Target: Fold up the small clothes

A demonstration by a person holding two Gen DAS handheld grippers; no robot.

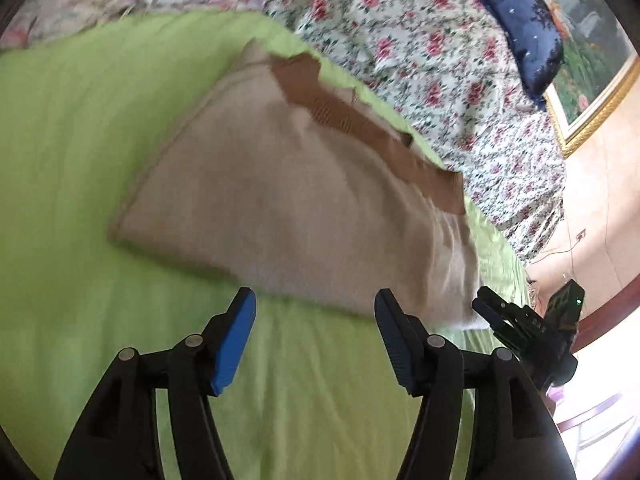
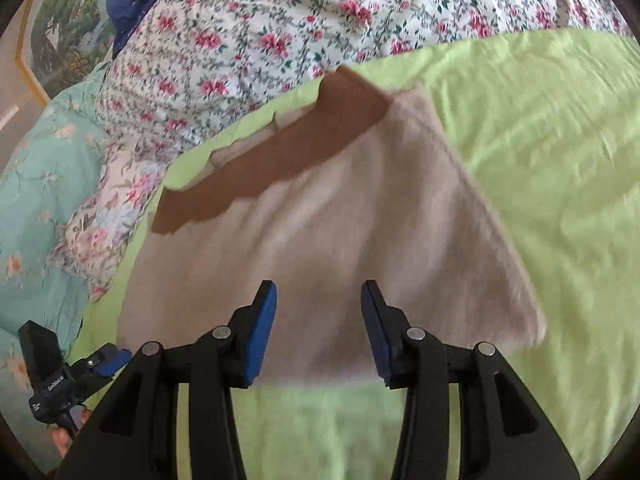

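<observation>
A beige garment (image 1: 288,200) with a brown band (image 1: 360,128) along its far edge lies flat on the lime-green sheet (image 1: 80,152). My left gripper (image 1: 316,304) hovers just short of the garment's near edge, its blue pads apart and nothing between them. In the right wrist view the same garment (image 2: 340,232) fills the middle, its brown band (image 2: 280,160) at the upper left. My right gripper (image 2: 318,296) stands open above the garment's near edge, holding nothing. Each gripper shows in the other's view: the right gripper (image 1: 496,316) at the garment's right corner, the left gripper (image 2: 108,360) at the lower left.
A floral quilt (image 2: 320,12) is bunched beyond the green sheet (image 2: 540,160). A navy pillow (image 1: 520,28) and a gold-framed painting (image 1: 592,92) lie past it. A teal floral cover (image 2: 36,200) sits to the left in the right wrist view. Everything is motion-blurred.
</observation>
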